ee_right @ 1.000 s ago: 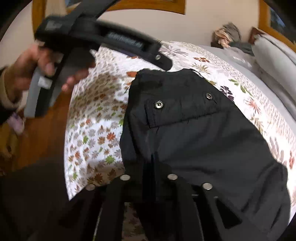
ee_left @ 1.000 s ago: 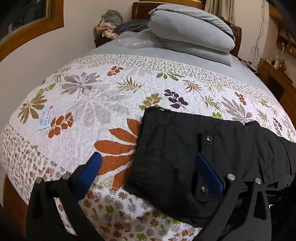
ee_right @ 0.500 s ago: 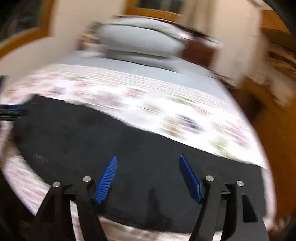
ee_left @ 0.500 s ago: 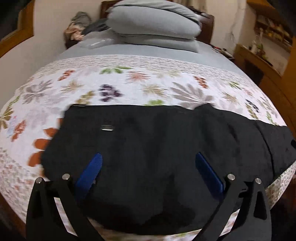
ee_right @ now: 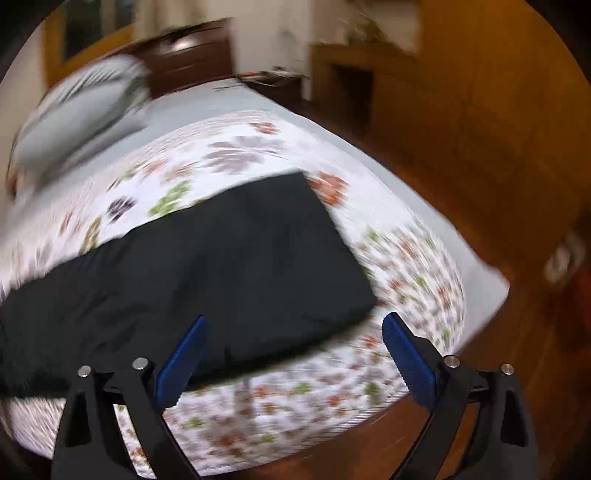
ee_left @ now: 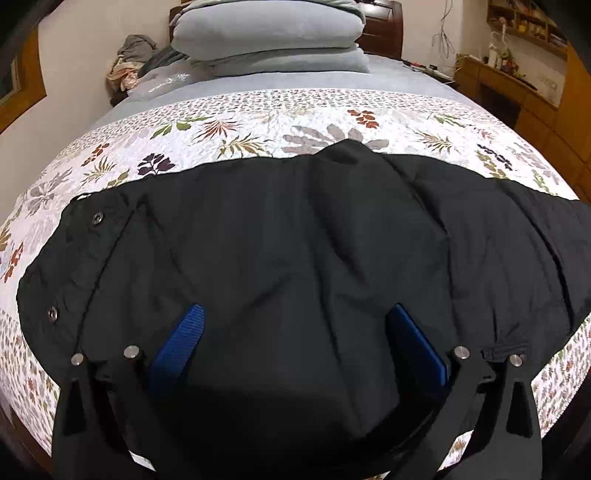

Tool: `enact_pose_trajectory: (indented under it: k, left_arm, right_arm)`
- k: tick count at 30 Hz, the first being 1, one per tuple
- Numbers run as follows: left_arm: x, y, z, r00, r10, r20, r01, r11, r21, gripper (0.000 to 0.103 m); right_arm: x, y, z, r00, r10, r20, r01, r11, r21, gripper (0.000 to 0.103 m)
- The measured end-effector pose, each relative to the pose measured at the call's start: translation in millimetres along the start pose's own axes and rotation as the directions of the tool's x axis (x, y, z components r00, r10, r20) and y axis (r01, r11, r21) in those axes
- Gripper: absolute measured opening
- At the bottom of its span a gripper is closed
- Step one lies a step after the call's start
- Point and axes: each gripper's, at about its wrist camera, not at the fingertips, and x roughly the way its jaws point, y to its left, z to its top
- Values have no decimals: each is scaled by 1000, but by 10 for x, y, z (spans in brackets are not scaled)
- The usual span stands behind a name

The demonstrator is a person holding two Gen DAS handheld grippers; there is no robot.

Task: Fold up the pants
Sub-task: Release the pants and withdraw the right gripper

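Black woven pants (ee_left: 295, 240): one long dark band lying across the white quilted bedspread with leaf prints (ee_left: 258, 125), near the foot edge of the bed; snap-fastened pocket end (ee_left: 74, 258) at the left of the left wrist view; squared leg end (ee_right: 295, 236) at the right of the right wrist view, blurred.
Left hand-held gripper (ee_left: 291, 343): jaws spread wide; blue pads hover over the middle of the cloth, with fabric showing between them but nothing pinched.
Right hand-held gripper (ee_right: 291, 350): jaws opening, nearly at full spread; the near corner of the leg end lies between the blue pads, unpressed; this view is smeared, so the fine lie of the hem cannot be read.
Step in hand, as I judge it: taking hold for the next fold, leg end toward the pocket end.
Doing it well: bring the right pads down on the near corner of the hem so both layers are caught; pin or pinch the middle with the left so the fold line stays straight; lift low and carry across evenly; match edge to edge before letting go.
Risk: catching only the top layer, which would skew the fold; dragging the bedspread along with the cloth.
Backdrop: grey pillows stacked at the headboard (ee_left: 266, 33); wooden furniture (ee_left: 517, 85) to the right.
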Motion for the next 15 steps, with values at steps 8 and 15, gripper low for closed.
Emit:
enact_pose_trajectory:
  k: [8, 15]
  left_arm:
    - [-42, 66, -1, 999, 21, -36, -22, 999, -27, 101]
    - [-57, 118, -10, 998, 32, -46, -33, 999, -20, 101]
  right_arm:
    - [338, -526, -28, 991, 116, -62, -105, 982, 159, 97]
    - [532, -252, -27, 979, 181, -93, -167, 975, 146, 96]
